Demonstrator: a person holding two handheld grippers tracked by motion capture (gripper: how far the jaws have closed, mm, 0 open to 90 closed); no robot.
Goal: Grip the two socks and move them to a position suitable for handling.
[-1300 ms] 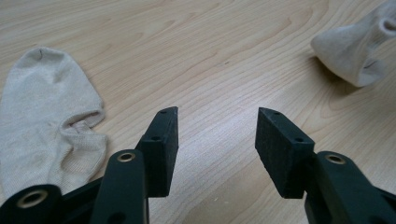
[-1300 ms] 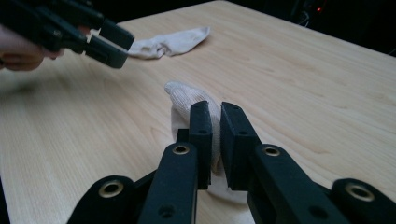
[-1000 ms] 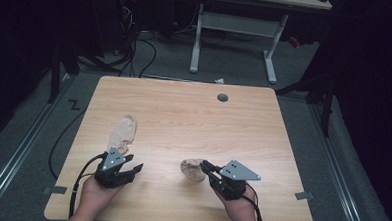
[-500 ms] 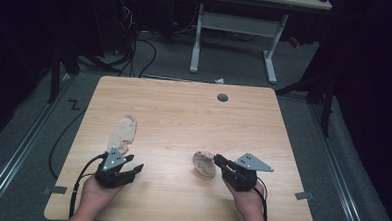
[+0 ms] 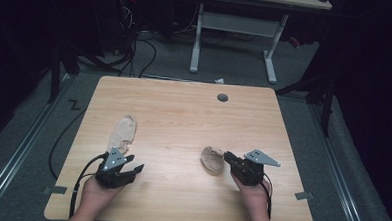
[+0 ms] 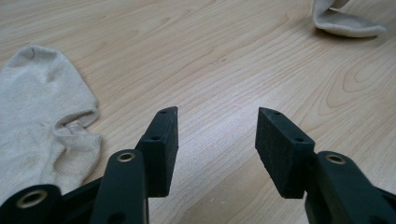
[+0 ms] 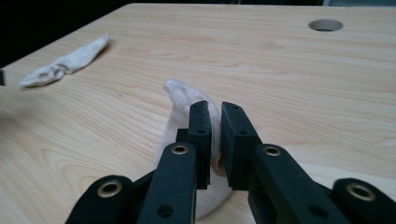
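Right gripper (image 7: 214,109): jaws nearly together, pinching a fold of the bunched sock (image 7: 196,100). Fabric rises between the pads and humps up just beyond the tips; the rest of the sock sags below the jaws onto the table (image 7: 289,79). The pinch sits at one edge of the sock, likely so the free part can trail flat when dragged or lifted. In the high view the right gripper (image 5: 228,158) points toward the table's middle, with the bunched sock (image 5: 212,159) touching its tips on that side.

Left gripper (image 6: 217,116): jaws spread wide, nothing between the pads, only bare wood in the gap. It sits low over the table (image 6: 233,60), probably waiting for its turn. The flat sock (image 6: 44,112) lies just beside its left jaw, spread out, its cuff opening turned toward the gripper; close enough that a short swing toward it would put the cuff between the pads. In the high view the left gripper (image 5: 131,168) rests near the front edge, with the flat sock (image 5: 122,133) just ahead of it, lengthwise away from the person.

Farther off: from the left gripper view the bunched sock (image 6: 343,21) shows well apart at far right. From the right gripper view the flat sock (image 7: 65,63) lies well apart at far left. Cable hole (image 7: 325,24) at the far side. The work reads as bringing the pair together; the socks lie well apart as yet.
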